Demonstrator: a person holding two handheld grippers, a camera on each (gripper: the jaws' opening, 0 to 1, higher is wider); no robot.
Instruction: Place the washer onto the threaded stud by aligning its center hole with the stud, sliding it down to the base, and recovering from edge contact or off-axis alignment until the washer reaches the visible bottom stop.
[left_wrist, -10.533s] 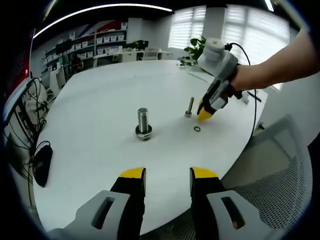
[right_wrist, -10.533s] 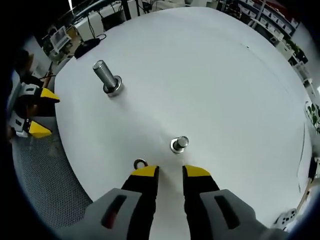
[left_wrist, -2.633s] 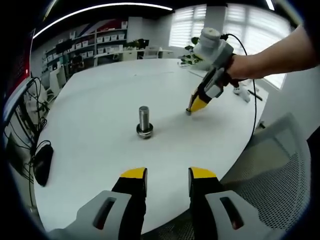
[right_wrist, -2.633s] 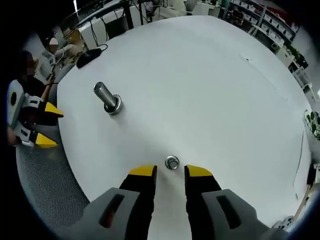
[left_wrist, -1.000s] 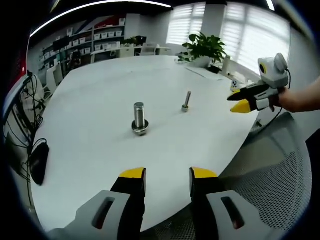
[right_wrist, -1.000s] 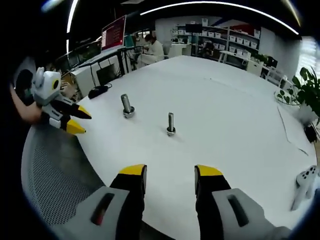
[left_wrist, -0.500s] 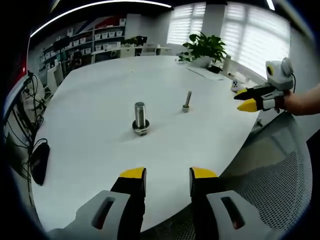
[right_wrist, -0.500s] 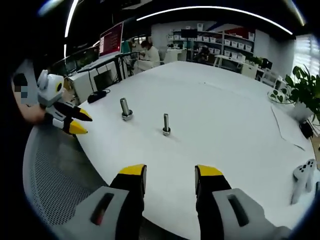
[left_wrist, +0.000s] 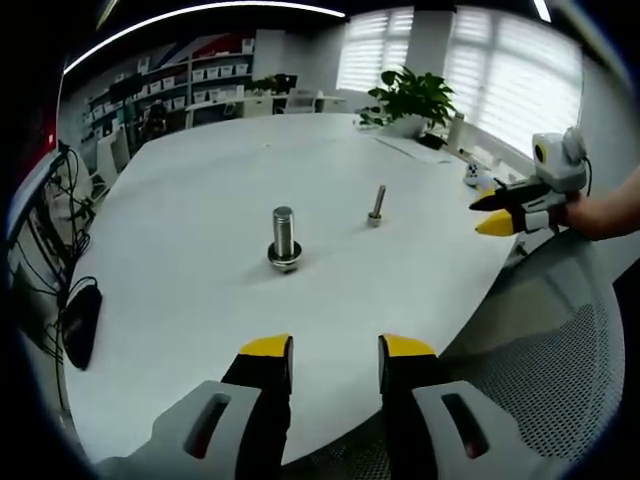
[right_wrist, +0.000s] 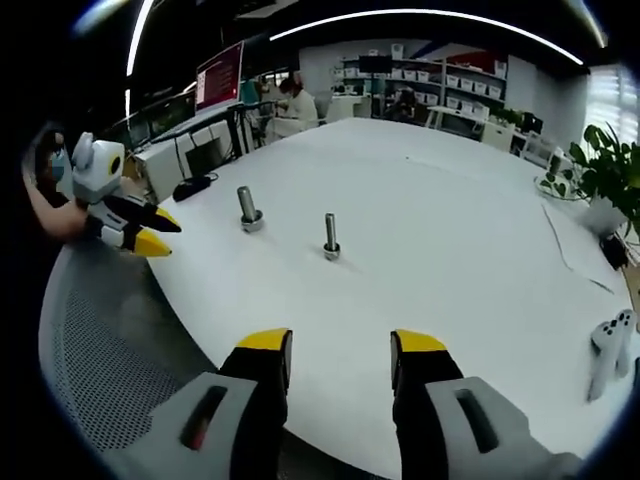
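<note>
Standing upright on the white counter (left_wrist: 180, 200), the thin stud (left_wrist: 377, 203) carries a small ring at its foot that looks like the washer (left_wrist: 373, 221), though it is too small to tell whether it lies flat on the base. In the right gripper view the same stud (right_wrist: 330, 235) widens at the bottom, where the washer (right_wrist: 329, 253) seems to rest. Judged from that, the placing looks done: the washer appears to be down at the bottom stop, and little seems left beyond confirming it sits square.

Just beside it, a thicker bolt (left_wrist: 283, 236) stands on its own wider base; it shows too in the right gripper view (right_wrist: 247, 208), left of the stud.

Both grippers are well apart from the stud and off the counter's edge. The left hand-held gripper (left_wrist: 333, 352) has its jaws parted and holds nothing; the right hand-held gripper (right_wrist: 340, 348) is likewise spread and empty. Each shows in the other's view: the right hand-held gripper (left_wrist: 490, 211) hangs at the counter's far side, the left hand-held gripper (right_wrist: 152, 230) over a mesh chair (right_wrist: 100, 370).

The left gripper view adds a black mouse (left_wrist: 78, 325) with cables near the counter's edge, and a plant (left_wrist: 410, 95) before bright blinds. The right gripper view instead gives shelves (right_wrist: 450, 85) at the back, a person at a distant desk, and a white controller (right_wrist: 605, 355) on the counter's right.
</note>
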